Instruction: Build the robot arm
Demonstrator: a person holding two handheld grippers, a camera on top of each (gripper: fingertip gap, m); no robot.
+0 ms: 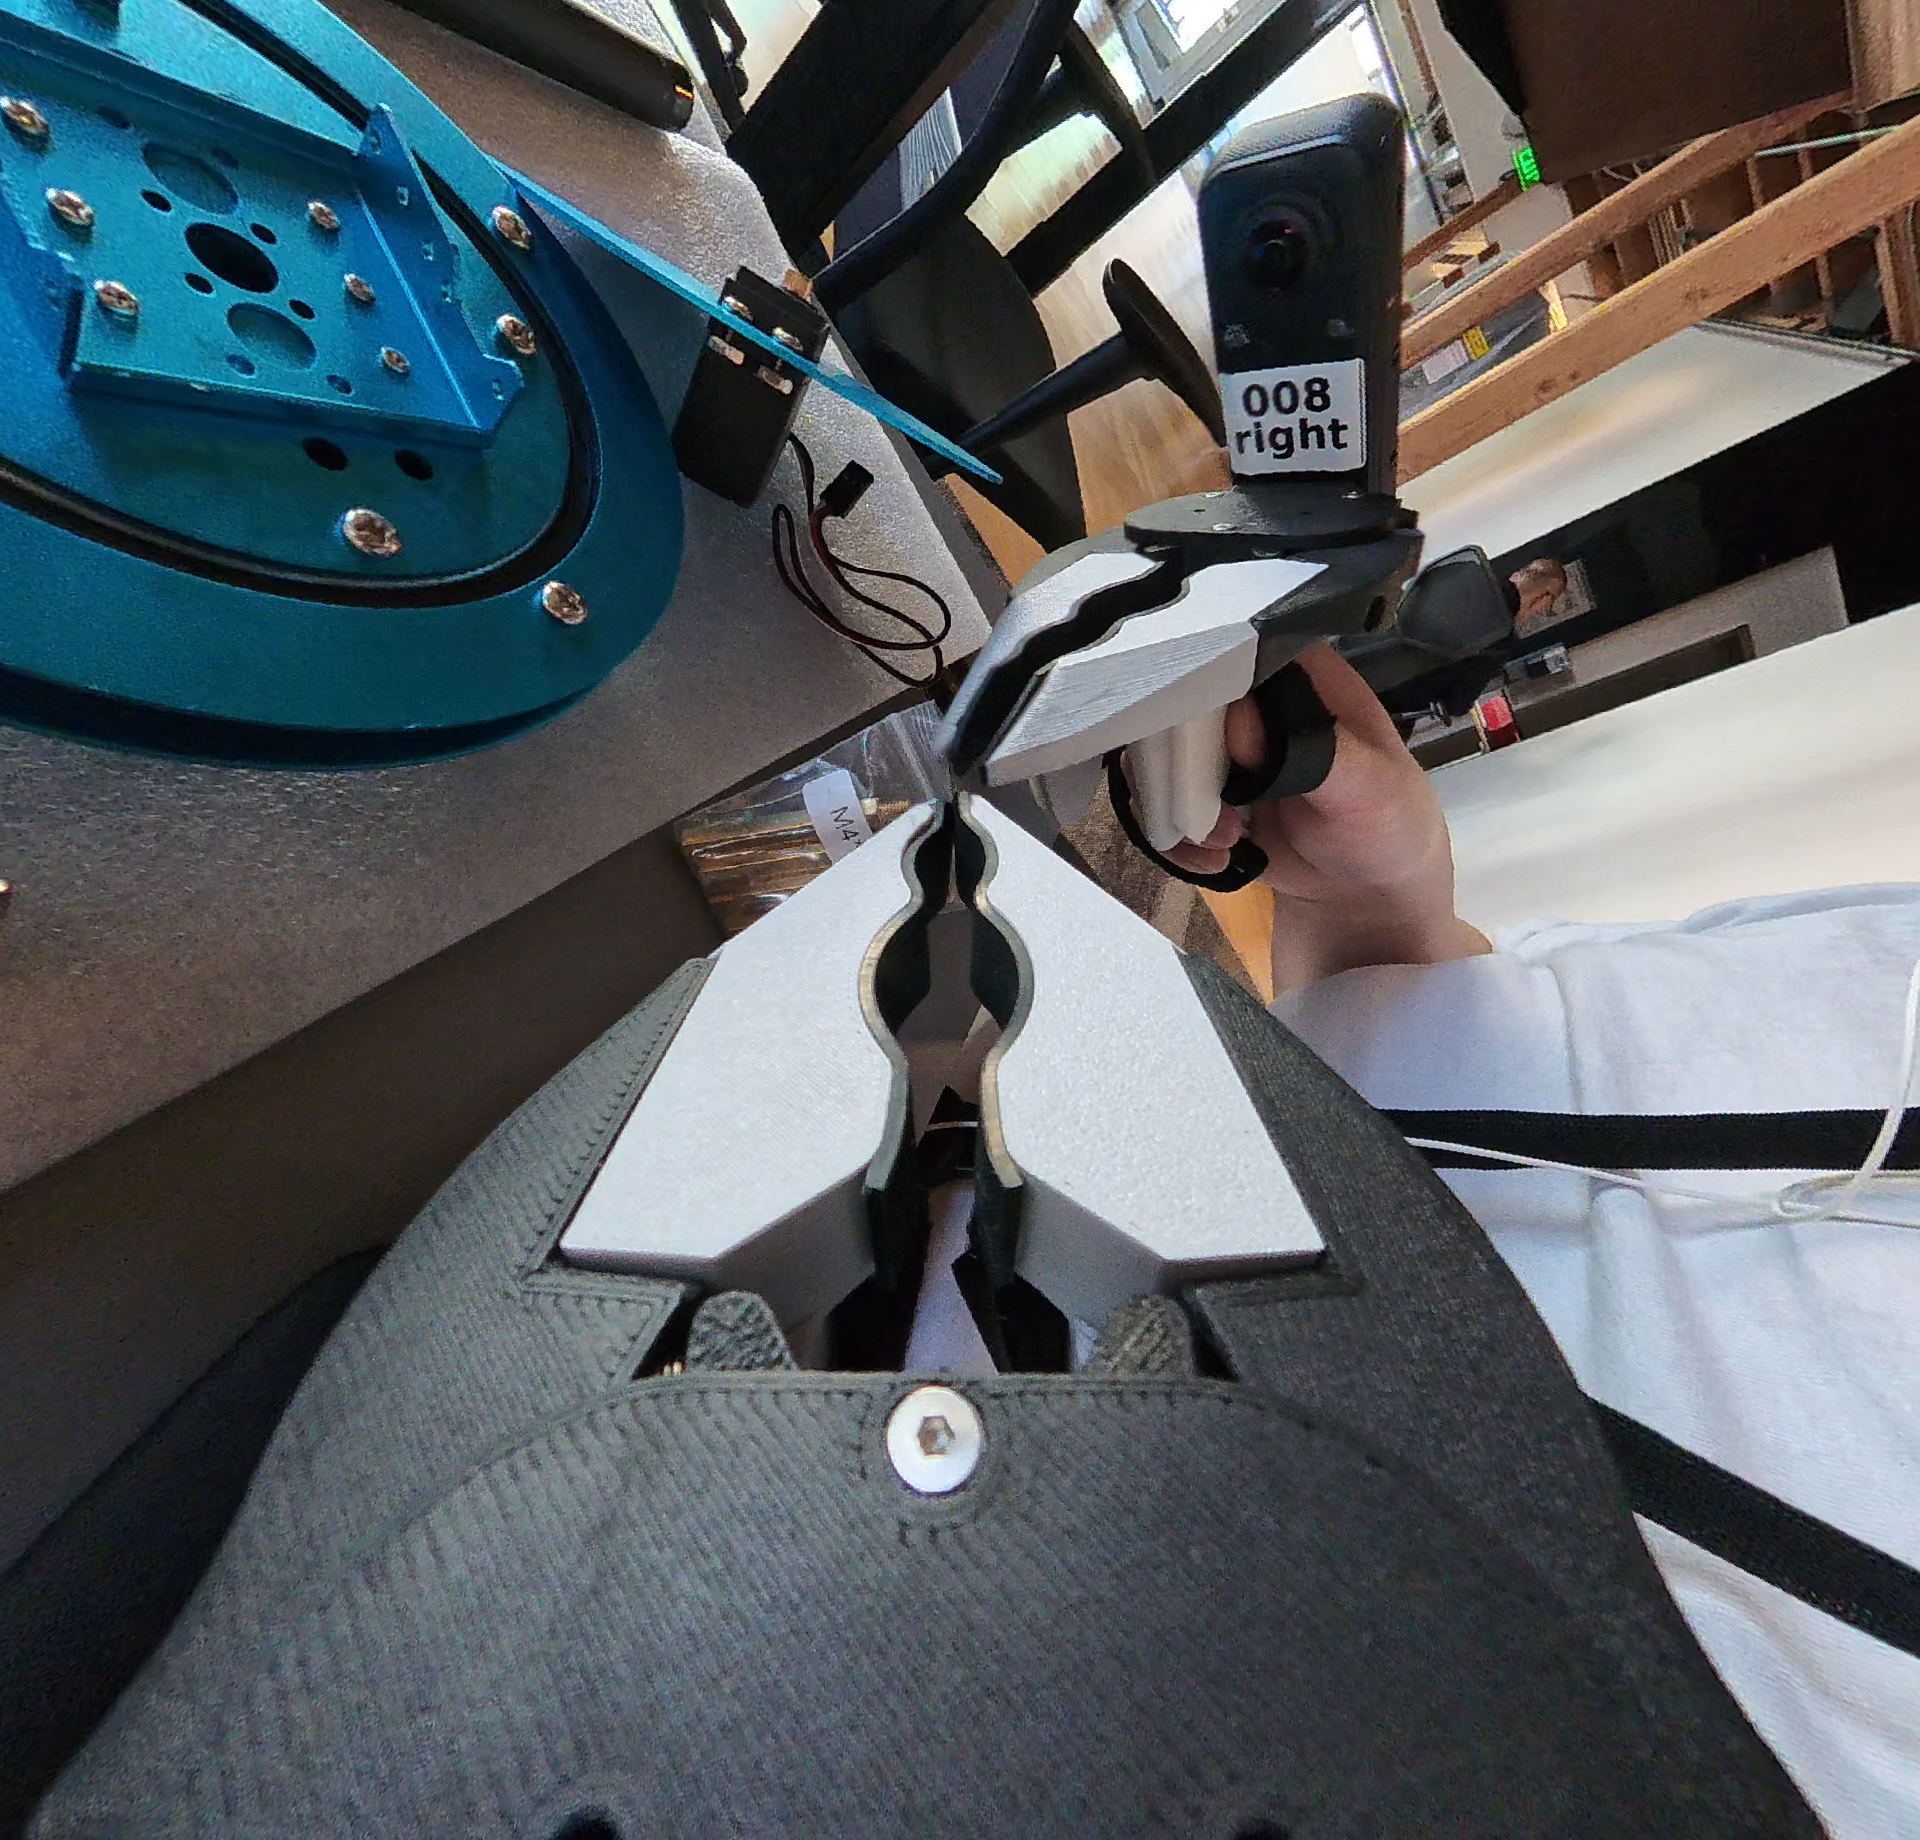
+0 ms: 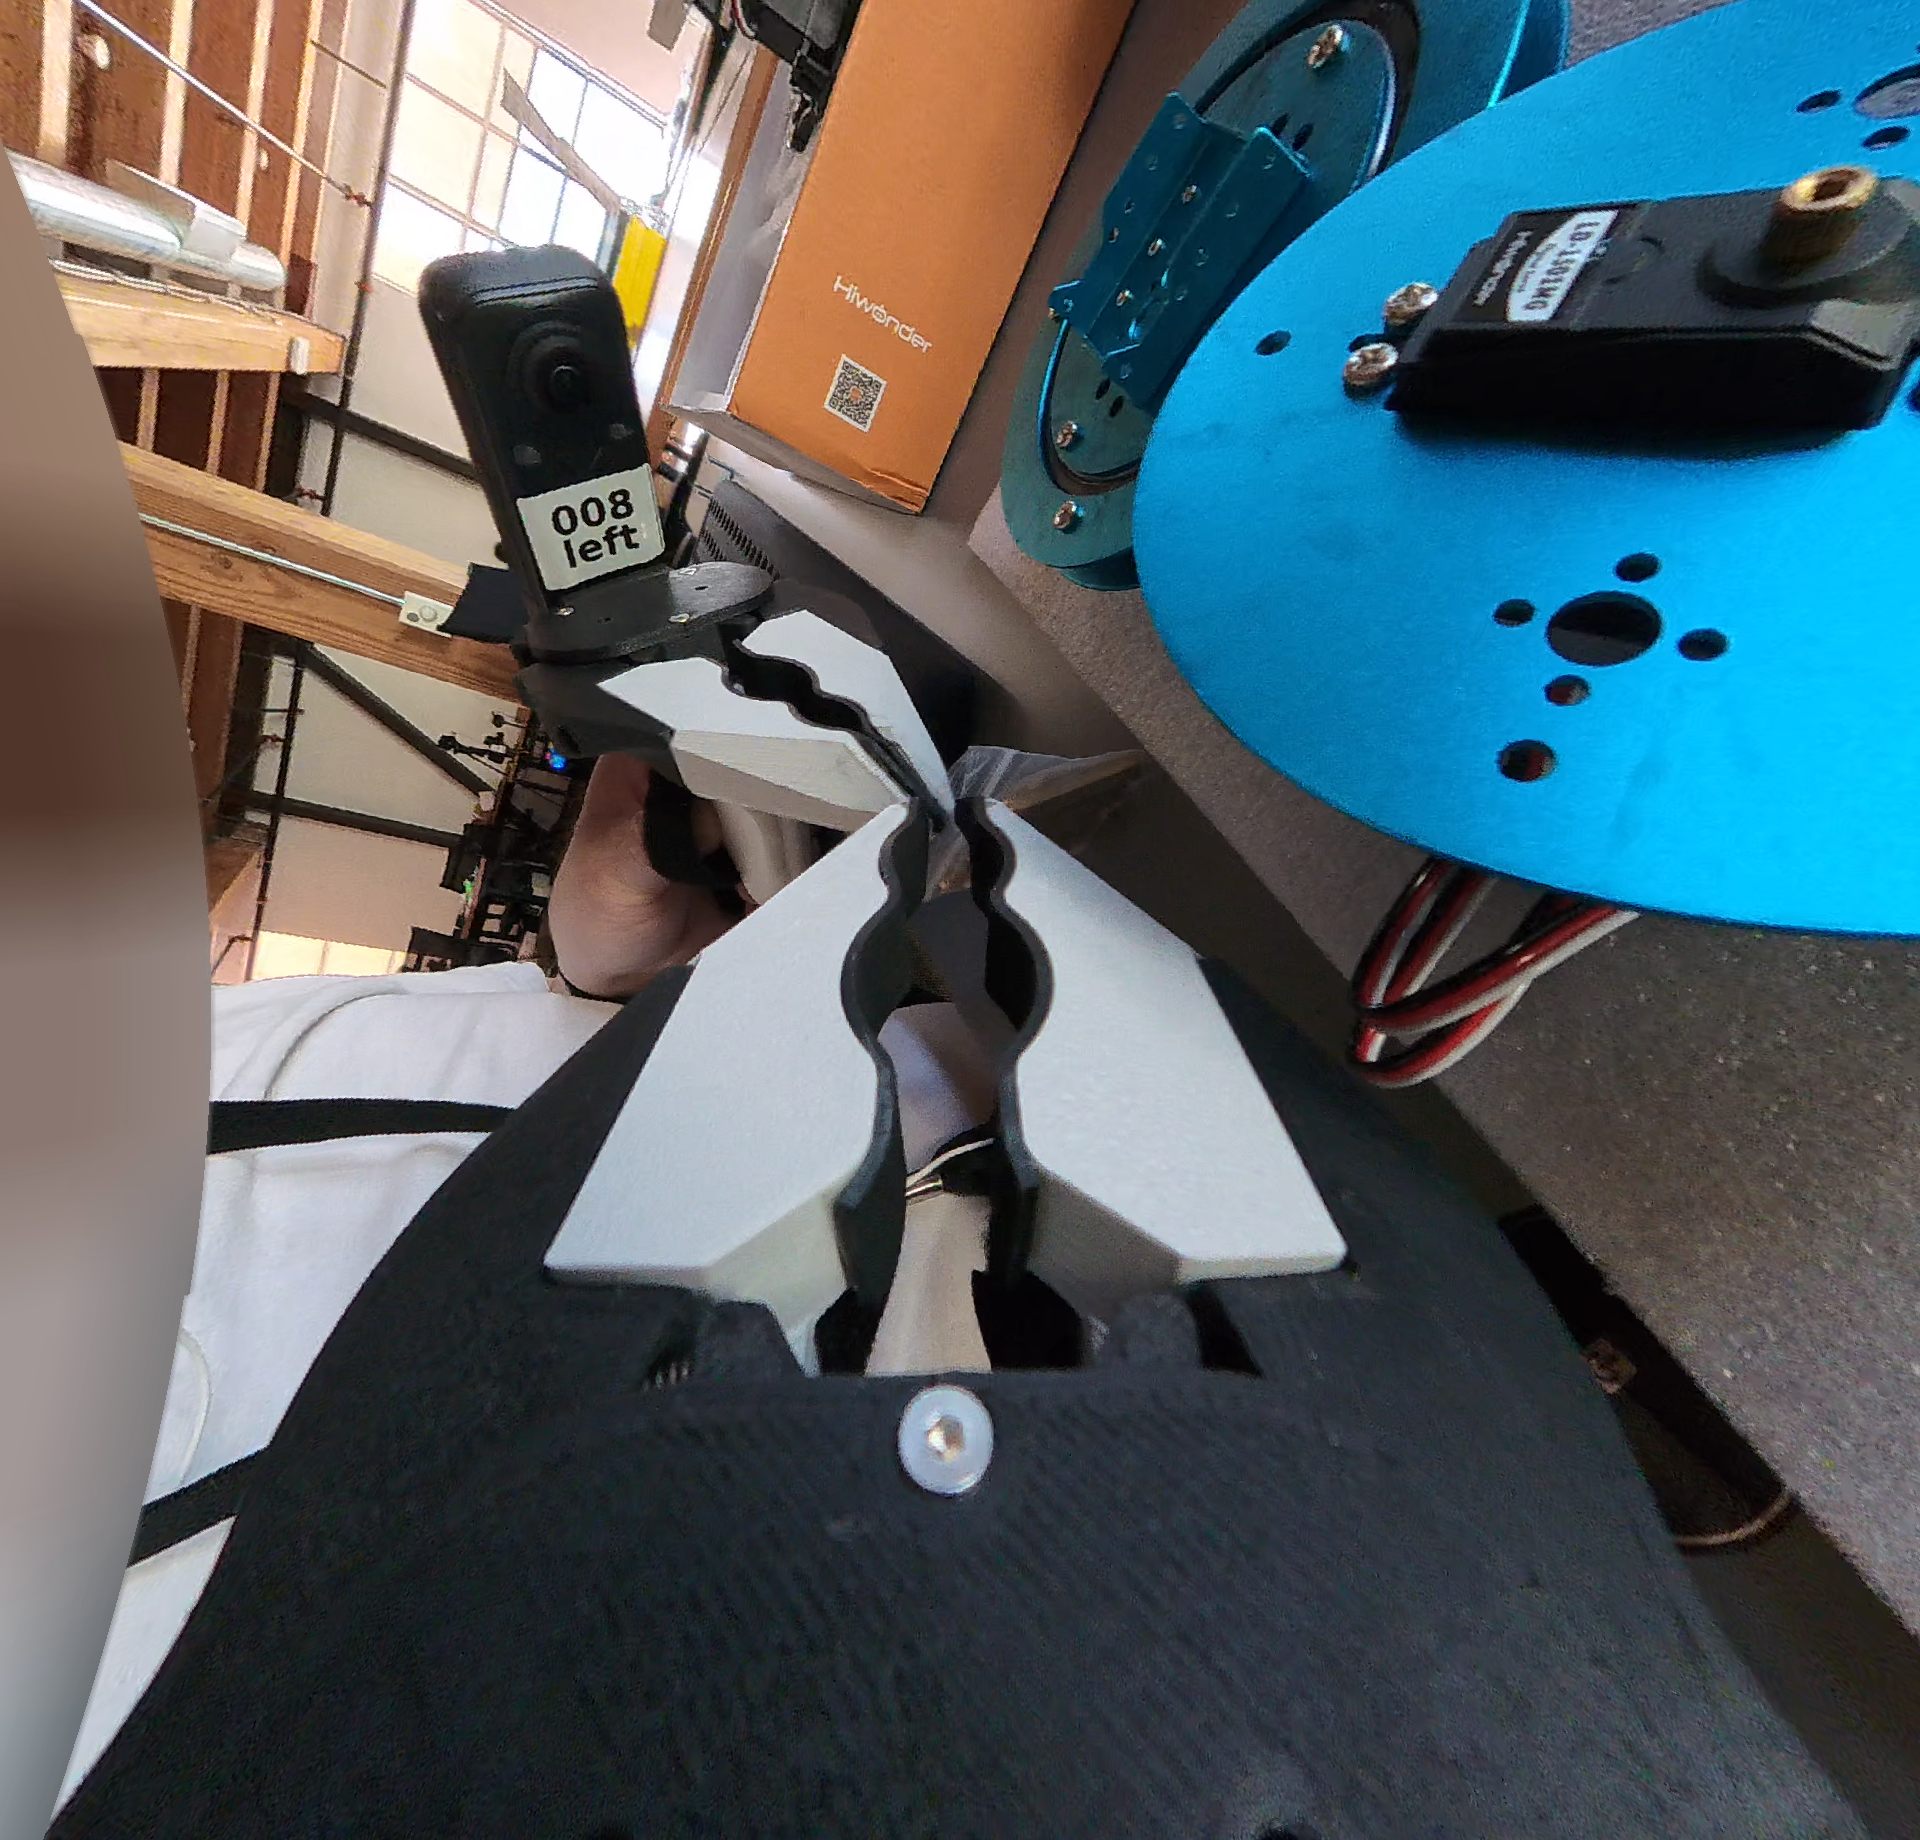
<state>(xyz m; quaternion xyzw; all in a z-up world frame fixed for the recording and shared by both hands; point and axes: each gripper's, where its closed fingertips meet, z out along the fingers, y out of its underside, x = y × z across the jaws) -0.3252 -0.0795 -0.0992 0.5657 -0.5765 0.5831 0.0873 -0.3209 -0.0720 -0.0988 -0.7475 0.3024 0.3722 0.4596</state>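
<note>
A small clear plastic bag (image 1: 800,834) with a white label hangs just past the grey table's edge (image 1: 312,907). My left gripper (image 1: 954,816) is shut, its tips pinching the bag. My right gripper (image 1: 961,760) comes in from the right, shut, with its tips meeting the left gripper's tips at the bag. In the right wrist view the right gripper (image 2: 940,819) is shut on the crinkled bag (image 2: 1003,764), and the left gripper (image 2: 932,788) meets it tip to tip. What the bag contains is hard to make out.
A blue round base with a bracket (image 1: 260,336) (image 2: 1247,232) lies on the grey table (image 2: 1662,1167). A blue disc plate (image 2: 1558,647) carries a black servo (image 2: 1662,336) with red, white and black wires (image 2: 1455,959). An orange box (image 2: 883,232) stands behind. Left and right tips are no more than a few centimetres apart.
</note>
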